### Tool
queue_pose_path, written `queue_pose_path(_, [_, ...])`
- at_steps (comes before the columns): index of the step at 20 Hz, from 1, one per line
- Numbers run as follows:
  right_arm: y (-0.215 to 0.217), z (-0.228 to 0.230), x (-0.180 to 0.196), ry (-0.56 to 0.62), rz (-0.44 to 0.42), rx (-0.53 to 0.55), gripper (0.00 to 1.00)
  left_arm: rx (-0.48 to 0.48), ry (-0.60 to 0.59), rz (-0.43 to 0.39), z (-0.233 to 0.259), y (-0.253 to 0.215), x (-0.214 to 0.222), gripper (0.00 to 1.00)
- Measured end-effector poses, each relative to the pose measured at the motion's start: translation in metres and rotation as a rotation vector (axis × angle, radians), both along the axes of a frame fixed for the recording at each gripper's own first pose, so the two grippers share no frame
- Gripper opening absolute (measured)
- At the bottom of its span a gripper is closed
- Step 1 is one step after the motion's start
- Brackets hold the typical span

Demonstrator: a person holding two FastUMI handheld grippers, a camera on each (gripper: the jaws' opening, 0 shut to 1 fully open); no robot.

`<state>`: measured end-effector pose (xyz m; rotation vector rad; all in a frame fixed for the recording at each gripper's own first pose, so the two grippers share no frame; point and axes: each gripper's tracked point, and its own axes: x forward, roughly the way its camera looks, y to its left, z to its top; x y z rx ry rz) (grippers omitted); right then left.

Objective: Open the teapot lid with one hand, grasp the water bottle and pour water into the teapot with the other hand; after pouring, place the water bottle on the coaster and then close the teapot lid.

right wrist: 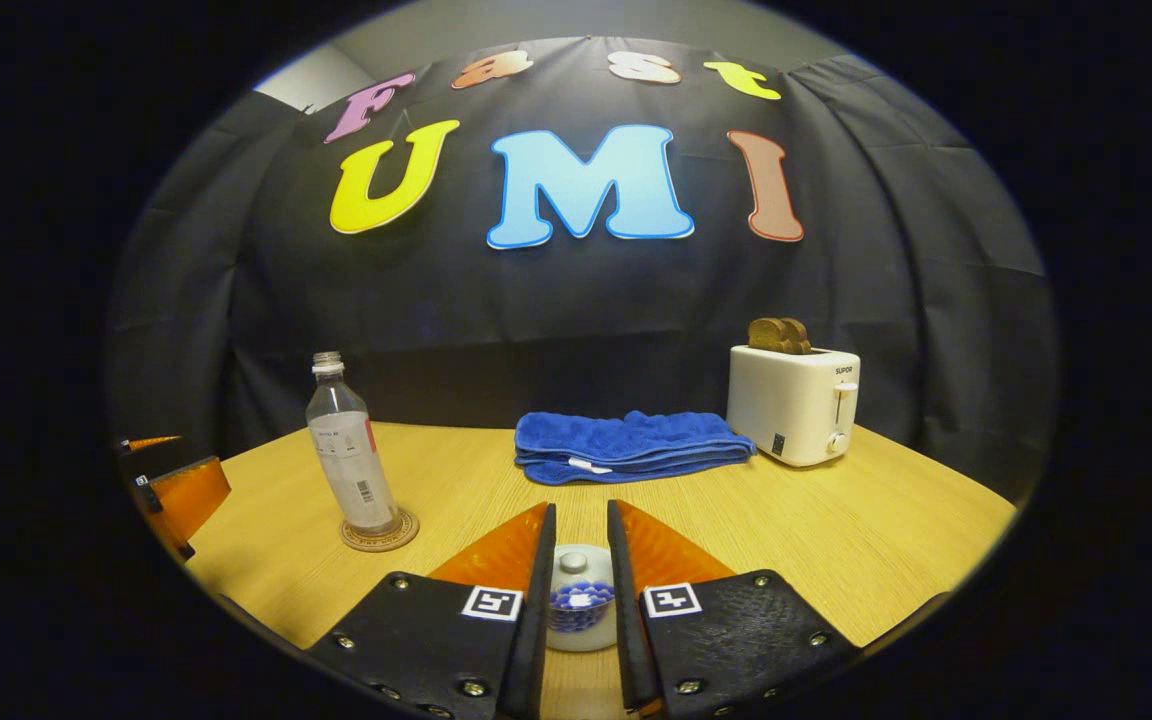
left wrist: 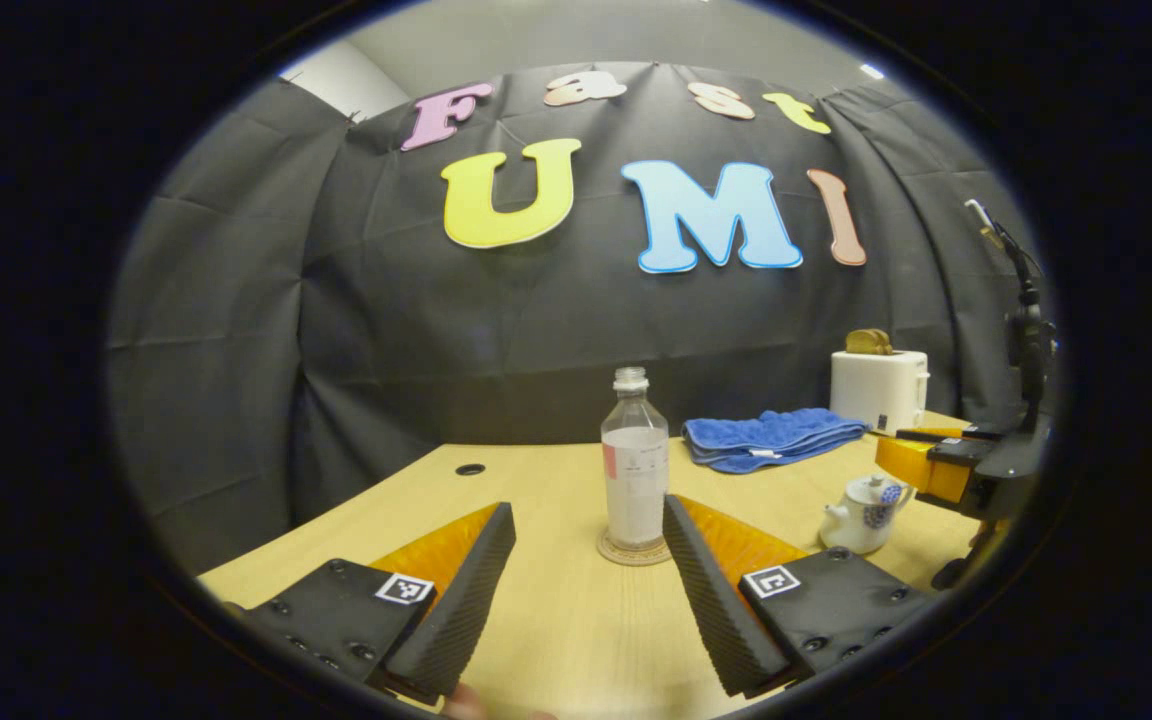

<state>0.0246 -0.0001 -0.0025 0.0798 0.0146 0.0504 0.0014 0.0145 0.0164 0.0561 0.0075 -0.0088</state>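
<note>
Hand-held gripper (right wrist: 581, 560) — wooden table (right wrist: 836, 530), booth.

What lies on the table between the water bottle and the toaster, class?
In the right gripper view, a folded blue towel lies on the table between the water bottle and the toaster, much nearer the toaster.

A light wooden bench (right wrist: 836, 520) with a fine grain fills the foreground, a small dark round hole (left wrist: 470, 469) set near its far left corner. Black cloth (right wrist: 576, 300) hangs behind it in creased panels (the folds catch a soft sheen), wrapping around both sides as the booth's wall. Above the cloth a pale grey wall (left wrist: 556, 35) shows, evenly lit.
</note>
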Motion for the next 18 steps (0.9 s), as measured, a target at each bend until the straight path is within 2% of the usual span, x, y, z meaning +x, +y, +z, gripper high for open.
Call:
queue_pose_path(5, [0.006,0.014,-0.035,-0.033,0.011,0.033,0.30,0.000,-0.025,-0.001,0.011,-0.006,-0.020,1.00])
queue_pose_path(14, [0.020,0.031,-0.095,-0.088,0.053,0.004,0.30,-0.002,-0.064,-0.005,0.026,-0.013,-0.065,1.00])
queue_pose_path(18, [0.021,0.036,-0.109,-0.112,0.053,-0.017,0.30,-0.011,-0.072,-0.004,0.028,-0.015,-0.074,1.00])
